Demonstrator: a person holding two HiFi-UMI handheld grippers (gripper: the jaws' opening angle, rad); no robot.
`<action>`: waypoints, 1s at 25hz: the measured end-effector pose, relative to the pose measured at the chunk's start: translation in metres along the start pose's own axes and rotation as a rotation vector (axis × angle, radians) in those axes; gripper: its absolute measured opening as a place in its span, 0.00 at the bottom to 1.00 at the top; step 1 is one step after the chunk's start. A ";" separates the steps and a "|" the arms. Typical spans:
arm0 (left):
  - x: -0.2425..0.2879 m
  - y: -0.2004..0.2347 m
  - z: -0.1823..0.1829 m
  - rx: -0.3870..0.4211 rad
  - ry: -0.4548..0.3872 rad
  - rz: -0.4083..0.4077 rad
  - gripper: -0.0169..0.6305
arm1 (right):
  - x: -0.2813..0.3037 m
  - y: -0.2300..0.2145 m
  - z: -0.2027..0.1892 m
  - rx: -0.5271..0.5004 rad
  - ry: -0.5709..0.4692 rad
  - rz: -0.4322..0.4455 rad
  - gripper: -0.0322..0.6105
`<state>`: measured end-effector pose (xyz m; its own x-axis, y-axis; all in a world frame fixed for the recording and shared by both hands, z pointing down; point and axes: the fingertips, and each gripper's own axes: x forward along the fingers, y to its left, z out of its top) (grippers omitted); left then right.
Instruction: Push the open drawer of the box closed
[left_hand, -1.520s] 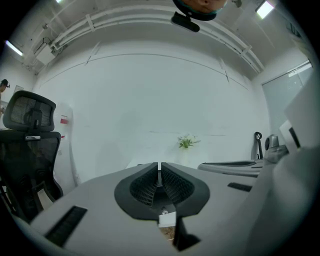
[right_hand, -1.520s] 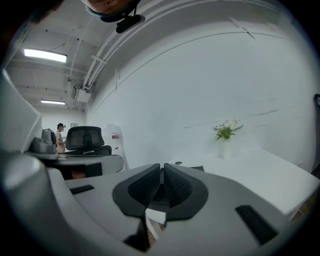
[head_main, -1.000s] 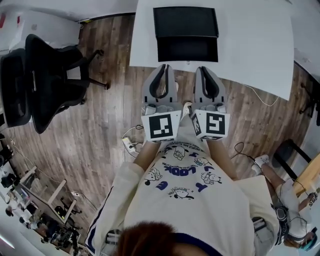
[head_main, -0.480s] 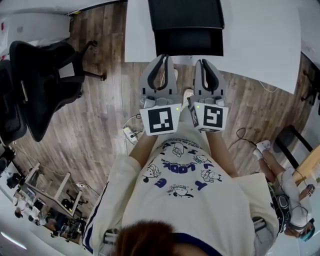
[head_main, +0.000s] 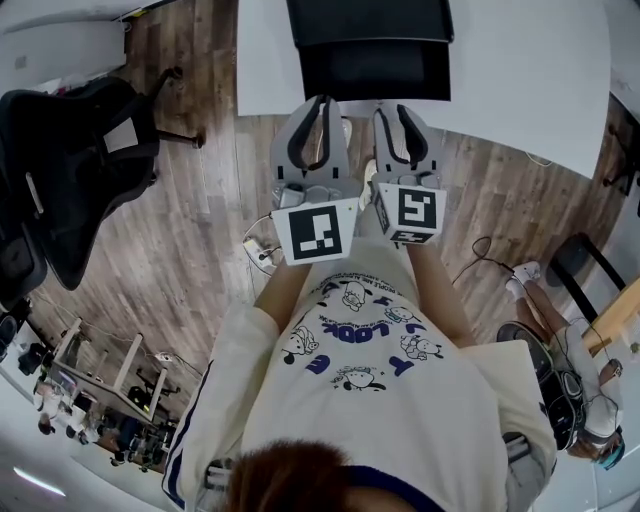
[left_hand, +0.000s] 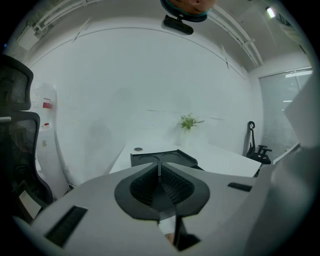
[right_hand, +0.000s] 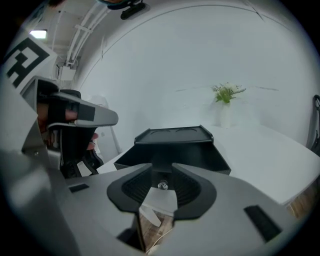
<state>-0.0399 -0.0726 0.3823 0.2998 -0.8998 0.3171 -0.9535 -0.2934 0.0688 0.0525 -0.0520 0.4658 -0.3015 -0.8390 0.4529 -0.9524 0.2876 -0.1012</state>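
Note:
A black box stands on the white table, its drawer pulled out toward me. Both grippers hover side by side just short of the drawer's front, over the table's near edge. My left gripper is shut, fingertips touching, with nothing in it. The right gripper has its jaws opening, with nothing between them. The left gripper view shows the box beyond the closed left gripper. In the right gripper view the open drawer lies straight ahead of the right gripper.
A black office chair stands on the wooden floor at the left. A power strip with cables lies on the floor by my feet. A small plant in a vase sits at the table's far side. Another person's shoe shows at the right.
Both grippers have moved forward, closer to the drawer's front. The right gripper's jaws, shut before, now stand apart. The left gripper stays shut.

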 end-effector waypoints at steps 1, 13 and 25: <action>0.001 0.000 -0.001 0.000 0.001 0.000 0.07 | 0.002 0.000 -0.004 -0.001 0.010 0.001 0.26; 0.004 0.002 -0.014 -0.016 0.032 0.011 0.07 | 0.019 -0.001 -0.036 -0.015 0.080 0.006 0.24; 0.004 0.004 -0.016 -0.031 0.042 0.022 0.07 | 0.021 -0.005 -0.046 -0.012 0.109 0.002 0.19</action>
<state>-0.0427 -0.0723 0.3987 0.2777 -0.8915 0.3579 -0.9606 -0.2629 0.0906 0.0534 -0.0495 0.5163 -0.2965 -0.7835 0.5461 -0.9509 0.2955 -0.0923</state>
